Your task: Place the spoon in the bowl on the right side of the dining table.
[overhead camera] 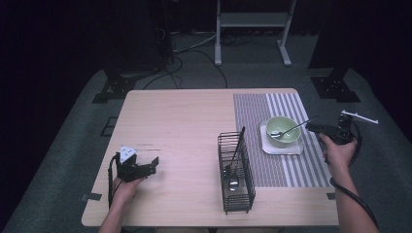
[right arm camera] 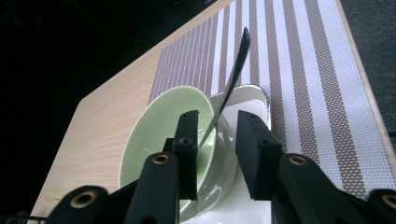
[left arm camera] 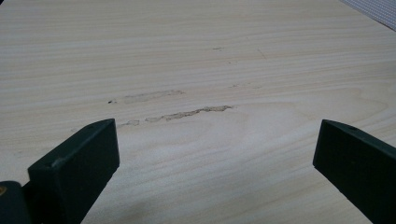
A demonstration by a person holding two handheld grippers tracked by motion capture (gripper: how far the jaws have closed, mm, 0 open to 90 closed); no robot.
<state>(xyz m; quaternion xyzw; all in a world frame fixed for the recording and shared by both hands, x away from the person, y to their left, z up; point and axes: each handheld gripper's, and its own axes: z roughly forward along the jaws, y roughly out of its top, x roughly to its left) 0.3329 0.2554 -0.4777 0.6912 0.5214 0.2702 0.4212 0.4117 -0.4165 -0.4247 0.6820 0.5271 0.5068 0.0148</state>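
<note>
Counting across the wooden counter [overhead camera: 184, 121]: one pale green bowl [overhead camera: 283, 129] on one square white plate [overhead camera: 291, 148], one striped woven placemat [overhead camera: 286, 104] beneath them, one black wire basket [overhead camera: 236, 172], and two spoons, one spoon [overhead camera: 291, 129] leaning in the bowl with its handle over the rim, another spoon [overhead camera: 233, 180] standing in the basket. The right hand-held gripper [overhead camera: 313, 127] sits just beside the bowl spoon's handle tip; the right gripper view [right arm camera: 216, 140] shows its jaws parted, the thin dark handle rising between them without being pressed. The left hand-held gripper [overhead camera: 150, 165] rests on the counter's near left, and the left gripper view [left arm camera: 215, 154] shows its jaws wide apart over bare grained wood with a scuffed streak [left arm camera: 187, 113]
</note>
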